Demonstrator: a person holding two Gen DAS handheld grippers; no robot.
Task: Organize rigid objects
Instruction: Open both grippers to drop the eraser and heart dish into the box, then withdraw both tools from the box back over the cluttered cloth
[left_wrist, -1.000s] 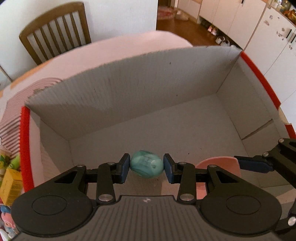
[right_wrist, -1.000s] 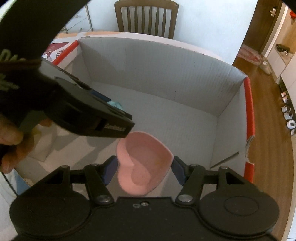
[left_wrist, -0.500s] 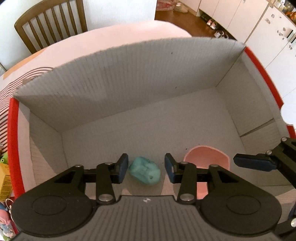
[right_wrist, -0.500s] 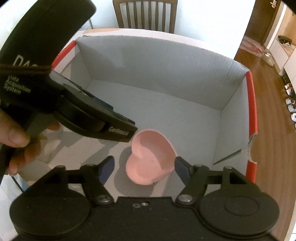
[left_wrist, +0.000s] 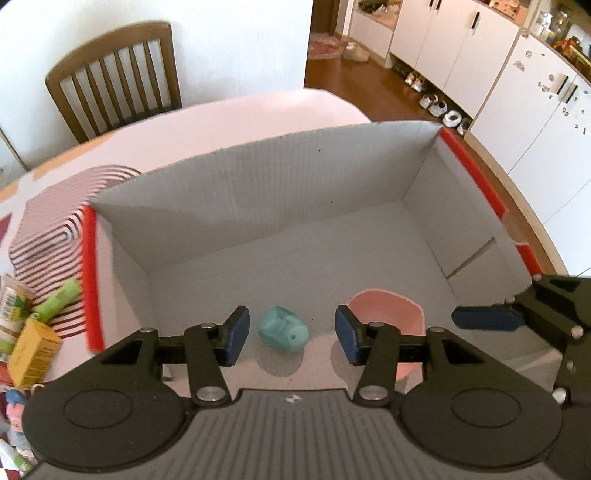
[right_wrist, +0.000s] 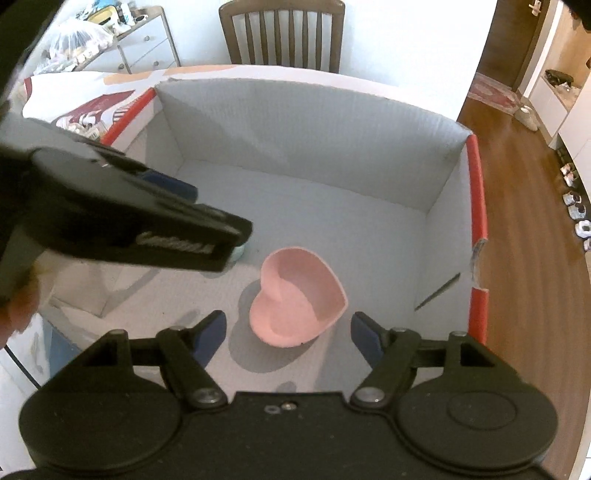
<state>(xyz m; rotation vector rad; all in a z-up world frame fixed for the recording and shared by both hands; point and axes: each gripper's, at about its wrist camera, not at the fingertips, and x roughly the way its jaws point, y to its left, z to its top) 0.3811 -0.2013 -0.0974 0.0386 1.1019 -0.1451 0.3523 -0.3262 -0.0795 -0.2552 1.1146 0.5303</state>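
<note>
We list, big to small: table (left_wrist: 258, 118) w/ cardboard box (left_wrist: 295, 177) on it, red-edged, open top. Left gripper (left_wrist: 290, 334) above box floor, its jaws have just been opening, nothing clamped. Right gripper (right_wrist: 288, 332) jaws apart, empty. Pink heart dish (right_wrist: 295, 295) on box floor, below right gripper, not touched. Teal toy (left_wrist: 282, 328) on floor just beside dish, lying free under left gripper.

Ribbed matt grey cardboard for the box (left_wrist: 258, 192), red glossy tape on its edges. Smooth matt pink plastic for the heart bowl (right_wrist: 299, 295). Glossy marbled teal on the egg (left_wrist: 283, 329). Varnished wood in the chair (left_wrist: 114, 77). Printed cloth over the table (left_wrist: 55, 221).
</note>
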